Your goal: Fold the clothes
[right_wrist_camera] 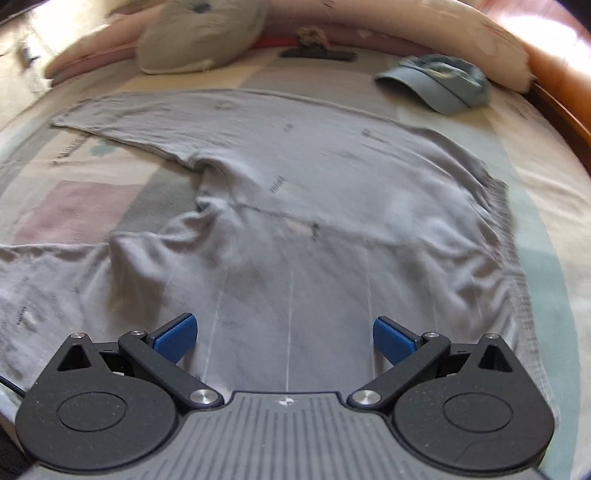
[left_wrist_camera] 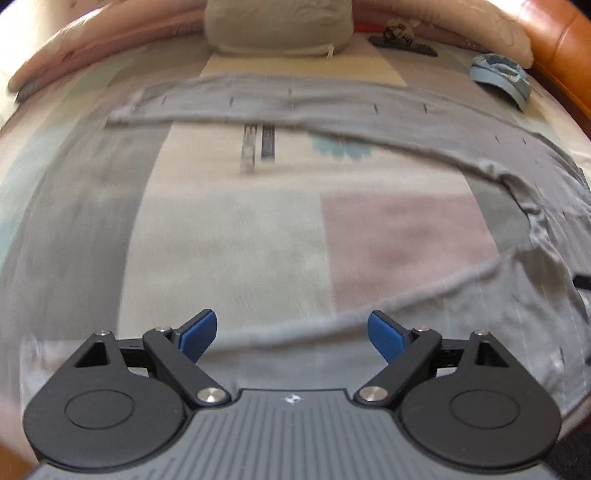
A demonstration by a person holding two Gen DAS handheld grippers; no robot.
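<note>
My left gripper (left_wrist_camera: 291,334) stands with its jaws wide and nothing between them, the ribbed blue pads (left_wrist_camera: 199,332) hanging above the near edge of a grey long-sleeved garment (left_wrist_camera: 480,295). My right gripper (right_wrist_camera: 285,339) is just as wide and just as empty, poised over the garment's (right_wrist_camera: 314,177) body. The cloth is soft, thin knit, pale grey with small dark marks, and it lies spread on the bed (left_wrist_camera: 240,236); one sleeve (left_wrist_camera: 258,103) runs long and flat across the far side, while the fabric bunches into rumpled folds near the armpit (right_wrist_camera: 214,206). The bedcover beneath is a smooth patchwork of cream, pink and grey blocks. A plump grey pillow (left_wrist_camera: 277,26) sits at the far end, and a blue cap (right_wrist_camera: 436,85) rests near the bed's right side, apart from the garment.
</note>
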